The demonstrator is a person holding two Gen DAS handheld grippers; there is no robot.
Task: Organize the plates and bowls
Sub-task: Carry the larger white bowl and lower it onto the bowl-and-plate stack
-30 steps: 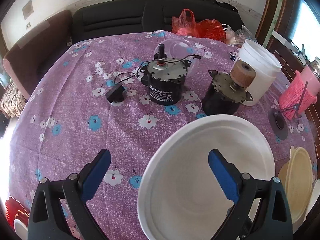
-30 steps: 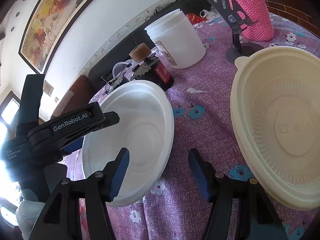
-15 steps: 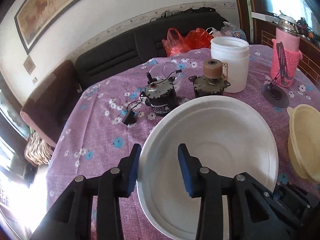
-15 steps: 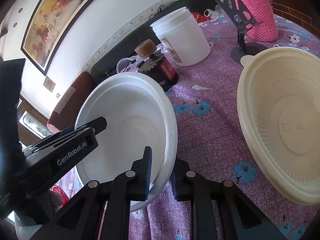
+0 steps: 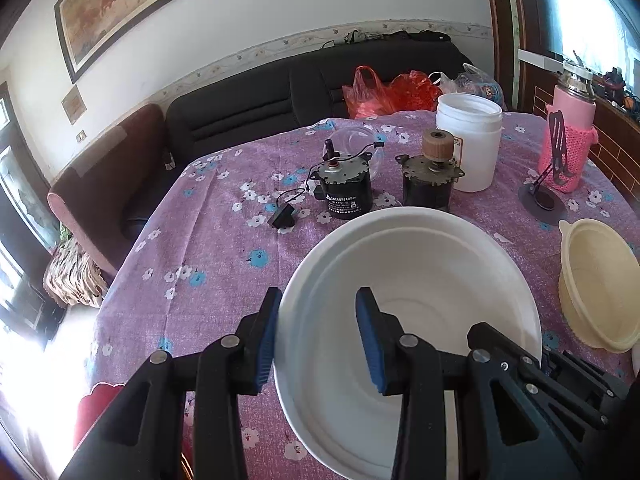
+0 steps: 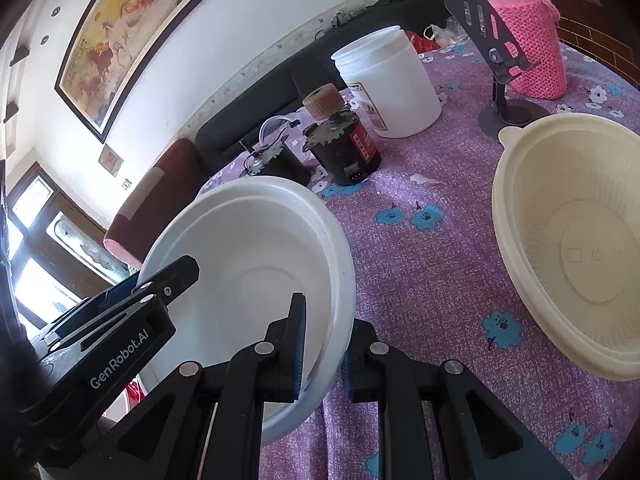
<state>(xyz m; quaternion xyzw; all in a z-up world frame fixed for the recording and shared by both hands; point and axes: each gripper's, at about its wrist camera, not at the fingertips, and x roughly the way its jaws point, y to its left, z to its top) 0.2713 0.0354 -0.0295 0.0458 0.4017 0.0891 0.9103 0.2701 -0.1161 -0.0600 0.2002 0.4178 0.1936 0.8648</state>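
A white bowl (image 5: 432,280) is held tilted above the purple flowered table (image 5: 224,256). My left gripper (image 5: 316,336) is shut on its left rim, one finger inside and one outside. My right gripper (image 6: 324,348) is shut on its right rim, and the bowl fills the left of the right wrist view (image 6: 256,256). A cream plastic bowl (image 6: 576,240) sits upright on the table to the right, apart from both grippers; it also shows at the right edge of the left wrist view (image 5: 596,280).
Two black motors (image 5: 344,188) (image 5: 430,178) stand behind the white bowl, with a white jar (image 5: 470,140), a black phone stand (image 5: 548,188) and a pink knitted bottle (image 5: 568,136) further right. A dark sofa (image 5: 280,92) with red bags lies beyond the table.
Both grippers closed on the white bowl's rim, the left one on the left side and the right one on the right side. The bowl has lifted and tilted off the table.
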